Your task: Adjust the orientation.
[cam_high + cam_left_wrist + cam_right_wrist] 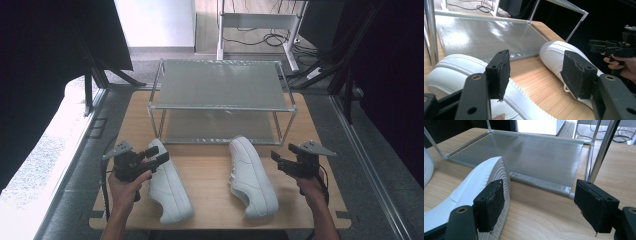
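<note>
Approach step, before any grasp. Left gripper point(156, 156): jaws wide apart, holding nothing, poised over the left shoe point(167, 187). Right shoe point(251, 177) lies just left of the right gripper point(281, 161), whose jaws gape empty. Next, each likely must close on its shoe, then lift toward the rack point(220, 107).

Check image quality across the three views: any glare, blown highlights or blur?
High view: the floor at left and the bright wall at the top are blown out, the corners dark, the two white shoes soft. Left gripper view: glare patch on the rack's lower shelf; near jaws sharp. Right gripper view: top window clipped, shoe sole crisp.
</note>
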`<state>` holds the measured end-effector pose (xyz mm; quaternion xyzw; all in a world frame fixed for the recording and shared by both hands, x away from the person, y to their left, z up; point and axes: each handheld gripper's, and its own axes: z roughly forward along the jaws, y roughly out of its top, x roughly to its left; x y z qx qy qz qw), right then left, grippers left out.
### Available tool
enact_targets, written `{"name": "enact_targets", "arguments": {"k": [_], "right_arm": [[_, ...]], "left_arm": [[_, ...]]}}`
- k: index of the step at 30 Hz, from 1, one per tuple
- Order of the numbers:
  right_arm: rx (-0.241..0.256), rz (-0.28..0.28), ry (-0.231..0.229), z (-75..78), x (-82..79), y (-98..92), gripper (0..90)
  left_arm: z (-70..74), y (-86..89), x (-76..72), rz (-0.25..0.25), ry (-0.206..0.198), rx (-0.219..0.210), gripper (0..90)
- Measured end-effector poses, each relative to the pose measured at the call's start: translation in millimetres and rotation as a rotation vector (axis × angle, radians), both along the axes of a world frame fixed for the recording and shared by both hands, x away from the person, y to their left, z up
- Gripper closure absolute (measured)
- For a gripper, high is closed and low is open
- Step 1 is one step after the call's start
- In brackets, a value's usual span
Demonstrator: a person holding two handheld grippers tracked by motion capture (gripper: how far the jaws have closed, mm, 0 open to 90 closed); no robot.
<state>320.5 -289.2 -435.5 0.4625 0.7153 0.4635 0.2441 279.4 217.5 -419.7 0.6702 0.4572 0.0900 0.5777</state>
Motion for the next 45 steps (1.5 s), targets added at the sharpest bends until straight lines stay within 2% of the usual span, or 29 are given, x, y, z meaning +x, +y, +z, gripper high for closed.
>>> {"name": "enact_targets", "arguments": {"k": [6,12,16,19,21,22,23,24,26,28,30,31,36,38,42,45], "right_arm": [[0.025,-0.014,0.019,-3.2,-2.1,-8.7,29.8],[0.051,-0.033,0.033,-8.3,-5.1,-14.6,30.0],[0.048,-0.018,0.036,-11.9,-5.4,-14.9,29.5],[0.056,-0.021,0.034,-12.8,-4.7,-15.9,29.5],[0.052,-0.020,0.041,-14.2,-4.4,-16.6,29.5],[0.046,-0.022,0.046,-14.8,-4.3,-17.2,29.6],[0.046,-0.022,0.046,-14.8,-4.3,-17.2,29.6],[0.046,-0.022,0.042,-14.4,-4.5,-18.2,30.0],[0.051,-0.025,0.037,-13.6,-4.6,-19.1,30.0],[0.050,-0.027,0.038,-13.1,-4.7,-19.4,30.0],[0.047,-0.036,0.034,-11.7,-5.1,-18.9,30.2],[0.047,-0.036,0.034,-11.7,-5.1,-18.9,30.2],[0.036,-0.038,0.028,-9.9,-6.6,-16.6,30.4],[0.025,-0.053,0.030,-12.1,-5.0,-16.2,30.4],[0.025,-0.069,0.051,-14.7,-3.1,-17.7,32.7],[0.037,-0.080,0.072,-17.4,-2.5,-20.7,33.2]], "left_arm": [[0.0,2.6,0.1,0.029,0.003,0.004,38.4],[2.3,6.6,-0.9,0.032,-0.003,-0.019,38.2],[3.9,5.7,-2.6,-0.002,-0.022,-0.068,38.1],[3.9,1.6,-2.6,-0.014,-0.018,-0.072,39.7],[3.5,-1.7,-2.2,-0.018,-0.014,-0.066,42.6],[3.8,-2.9,-2.1,-0.026,-0.007,-0.065,51.0],[4.1,-4.1,-1.9,-0.044,0.001,-0.079,51.0],[5.3,-6.5,-2.5,-0.072,0.005,-0.100,55.7],[7.1,-8.7,-4.1,-0.088,-0.001,-0.084,62.6],[8.0,-9.6,-5.3,-0.089,-0.004,-0.078,66.2],[10.7,-10.1,-8.6,-0.084,-0.001,-0.075,78.8],[10.7,-10.1,-8.6,-0.084,-0.001,-0.075,82.3],[14.7,-7.0,-14.0,-0.111,-0.003,-0.100,89.8],[15.3,-5.3,-14.4,-0.114,-0.001,-0.093,90.0],[12.5,-0.7,-12.6,-0.096,0.018,-0.081,90.0],[6.7,2.8,-11.5,-0.054,0.049,-0.069,90.0]]}}
